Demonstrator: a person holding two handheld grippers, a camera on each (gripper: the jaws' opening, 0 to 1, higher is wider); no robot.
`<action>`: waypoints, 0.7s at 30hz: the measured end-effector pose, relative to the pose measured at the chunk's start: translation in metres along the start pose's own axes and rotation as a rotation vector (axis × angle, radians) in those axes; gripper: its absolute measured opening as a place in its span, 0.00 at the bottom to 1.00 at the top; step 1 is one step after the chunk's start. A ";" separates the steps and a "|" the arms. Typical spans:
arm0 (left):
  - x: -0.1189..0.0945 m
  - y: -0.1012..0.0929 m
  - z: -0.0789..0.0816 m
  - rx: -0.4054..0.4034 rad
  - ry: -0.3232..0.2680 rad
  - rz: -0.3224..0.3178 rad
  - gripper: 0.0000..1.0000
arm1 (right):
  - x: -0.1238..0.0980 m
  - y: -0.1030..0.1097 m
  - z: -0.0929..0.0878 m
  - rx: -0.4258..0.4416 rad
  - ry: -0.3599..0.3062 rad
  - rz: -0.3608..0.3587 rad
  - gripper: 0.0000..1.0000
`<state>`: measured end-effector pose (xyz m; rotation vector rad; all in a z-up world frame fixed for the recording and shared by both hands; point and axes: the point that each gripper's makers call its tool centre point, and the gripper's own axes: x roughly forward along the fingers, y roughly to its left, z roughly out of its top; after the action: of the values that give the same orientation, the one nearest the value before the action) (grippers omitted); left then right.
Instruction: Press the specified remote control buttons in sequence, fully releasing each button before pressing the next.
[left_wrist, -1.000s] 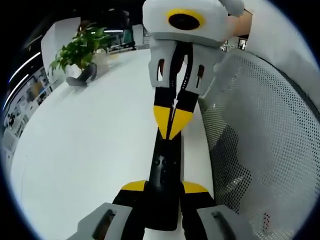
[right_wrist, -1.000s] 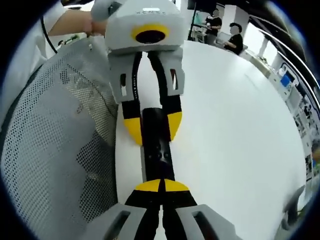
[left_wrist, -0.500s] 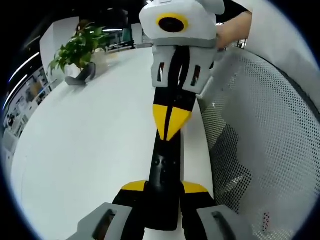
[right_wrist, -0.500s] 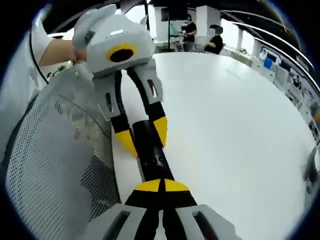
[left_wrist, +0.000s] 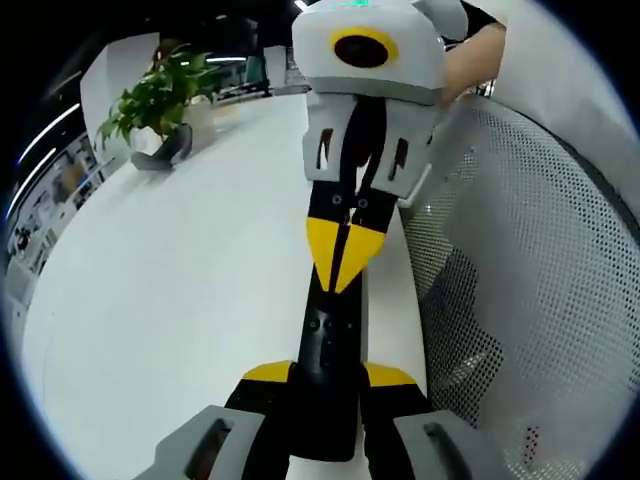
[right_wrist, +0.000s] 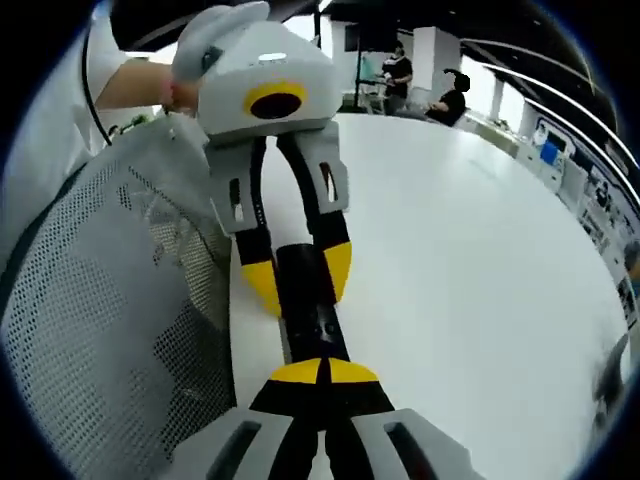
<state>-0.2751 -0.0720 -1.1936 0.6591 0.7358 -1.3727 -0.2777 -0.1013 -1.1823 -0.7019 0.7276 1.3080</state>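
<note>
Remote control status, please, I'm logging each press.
Left tool clamps slim black remote control on white table. Right tool shut, tips on its buttons. Grey mesh chair back alongside, not blocking.

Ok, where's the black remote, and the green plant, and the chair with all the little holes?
remote (left_wrist: 328, 345), left gripper view, on its button face between the yellow tips.
plant (left_wrist: 160, 92), left gripper view, on its leaves at the far table edge.
mesh chair (right_wrist: 100, 300), right gripper view, on its holey backrest.

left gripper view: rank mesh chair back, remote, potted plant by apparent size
1. mesh chair back, largest.
2. remote, partly covered by the closed right gripper and gripped by the left gripper.
3. potted plant, smallest, though farther away, so true size unsure.
</note>
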 end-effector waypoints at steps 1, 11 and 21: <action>0.000 0.000 0.000 0.001 0.000 0.000 0.24 | 0.001 0.000 0.000 -0.036 0.024 0.001 0.00; 0.000 0.000 0.000 0.019 0.039 -0.006 0.24 | 0.004 -0.002 0.002 0.001 0.076 -0.012 0.00; 0.001 0.000 0.000 0.000 0.032 0.005 0.24 | 0.002 0.001 0.011 0.101 -0.068 0.003 0.00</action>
<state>-0.2755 -0.0727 -1.1941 0.6838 0.7591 -1.3605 -0.2772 -0.0907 -1.1774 -0.5724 0.7350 1.2825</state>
